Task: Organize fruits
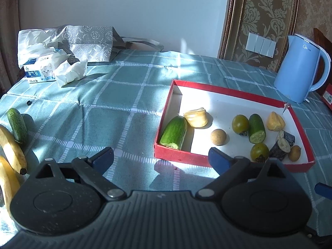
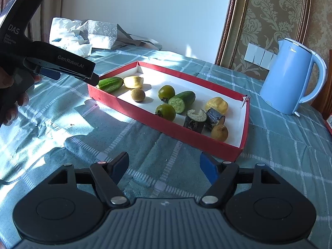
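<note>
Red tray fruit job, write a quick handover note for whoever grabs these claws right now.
Left claw: open, empty, hovering at the near edge of the red tray.
Right claw: open, empty, over the tablecloth in front of the tray.
In the tray: two cucumber pieces, two green tomatoes, two yellow pieces, two small brown round fruits, two dark chunks.
Left to do: a whole cucumber and bananas lie on the cloth, far left of the tray.
</note>
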Tool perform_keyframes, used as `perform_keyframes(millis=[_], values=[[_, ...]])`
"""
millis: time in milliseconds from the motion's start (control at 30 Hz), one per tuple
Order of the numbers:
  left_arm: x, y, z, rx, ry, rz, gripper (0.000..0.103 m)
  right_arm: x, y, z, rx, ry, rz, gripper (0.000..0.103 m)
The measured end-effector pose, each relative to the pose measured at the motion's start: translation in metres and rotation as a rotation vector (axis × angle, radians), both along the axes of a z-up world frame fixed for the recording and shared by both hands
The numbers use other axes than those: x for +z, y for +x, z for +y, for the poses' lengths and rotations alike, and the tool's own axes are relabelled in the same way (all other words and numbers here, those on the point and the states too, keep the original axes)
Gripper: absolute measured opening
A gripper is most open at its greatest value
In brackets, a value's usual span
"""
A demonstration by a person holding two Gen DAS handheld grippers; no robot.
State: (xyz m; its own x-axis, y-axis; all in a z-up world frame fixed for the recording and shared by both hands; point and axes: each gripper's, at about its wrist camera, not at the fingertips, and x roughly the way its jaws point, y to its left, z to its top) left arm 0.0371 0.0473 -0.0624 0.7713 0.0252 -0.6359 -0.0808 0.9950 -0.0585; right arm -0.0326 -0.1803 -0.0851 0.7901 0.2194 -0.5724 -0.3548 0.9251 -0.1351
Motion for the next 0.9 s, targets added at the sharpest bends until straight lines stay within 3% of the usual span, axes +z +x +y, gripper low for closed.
perform_keyframes(millis=[267, 900], values=[[0.001, -0.001, 0.005, 0.003, -0.004, 0.005, 0.103, -0.001, 0.002, 0.003, 0.000, 0.005, 0.005, 0.075], [0.001, 0.000, 0.011, 0.015, -0.005, 0.006, 0.103, -0.001, 0.002, 0.004, -0.003, 0.010, 0.009, 0.075]])
